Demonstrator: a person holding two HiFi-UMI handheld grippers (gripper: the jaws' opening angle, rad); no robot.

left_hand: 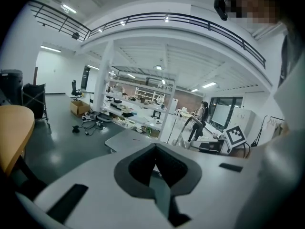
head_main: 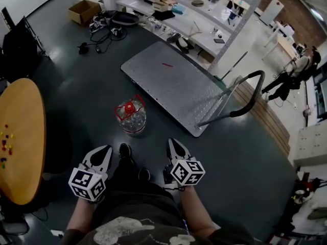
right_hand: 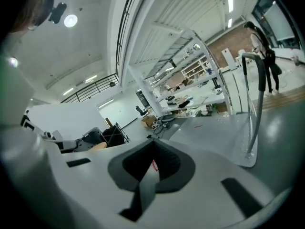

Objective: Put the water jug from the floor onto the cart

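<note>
Fingers (head_main: 178, 149) together, empty; water jug (head_main: 131, 117) upright nearby.

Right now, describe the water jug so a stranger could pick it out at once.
Find the big grey platform cart in the middle of the dark floor. Just off its near edge, on the floor, stands the water jug. It is the only clear plastic container, with a red cap and red handle.

White shelving (head_main: 204, 22) and a round wooden table (head_main: 20, 137) stand on a dark floor (head_main: 76, 80) under strip lights (left_hand: 50, 48).
</note>
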